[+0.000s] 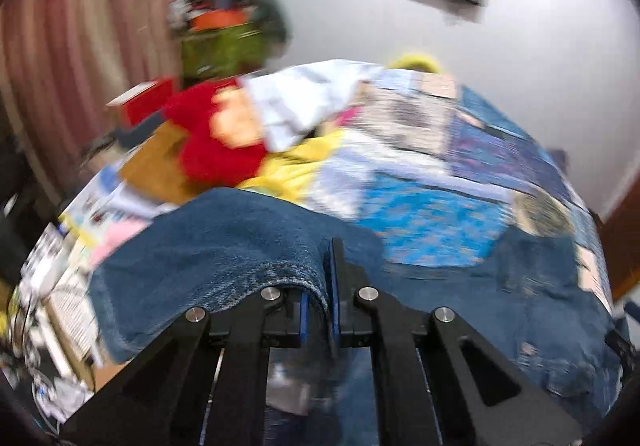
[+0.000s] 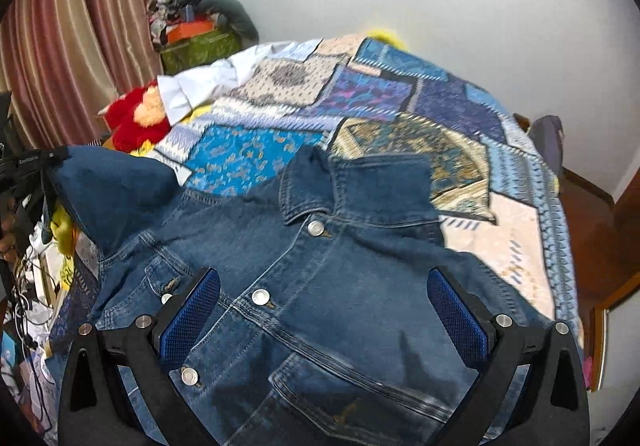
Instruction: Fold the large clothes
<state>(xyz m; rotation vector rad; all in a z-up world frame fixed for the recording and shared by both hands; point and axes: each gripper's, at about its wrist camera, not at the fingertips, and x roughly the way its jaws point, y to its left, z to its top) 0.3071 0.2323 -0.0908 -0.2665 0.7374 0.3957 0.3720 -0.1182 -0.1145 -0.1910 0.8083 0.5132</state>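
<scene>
While the left hand-held gripper (image 1: 320, 310) is closed on a hem of the denim jacket (image 1: 248, 246), its wrist view is blurred, so the cloth seems to be in motion. The pinched fold sits between the blue pads, and the rest of the jacket spreads ahead of this gripper and to both its sides over the patchwork bedspread (image 1: 432, 214). For a good fold, I judge that the grip should hold the edge evenly and carry it low and straight across the jacket, without pulling the body out of place.

In the right wrist view, the right hand-held gripper (image 2: 324, 314) is wide open above the jacket front, holding nothing. The collar (image 2: 316, 190) lies ahead of it, the buttons (image 2: 261, 297) between its fingers. To its left a sleeve part stands raised. This free gripper could press the body flat, I think.
</scene>
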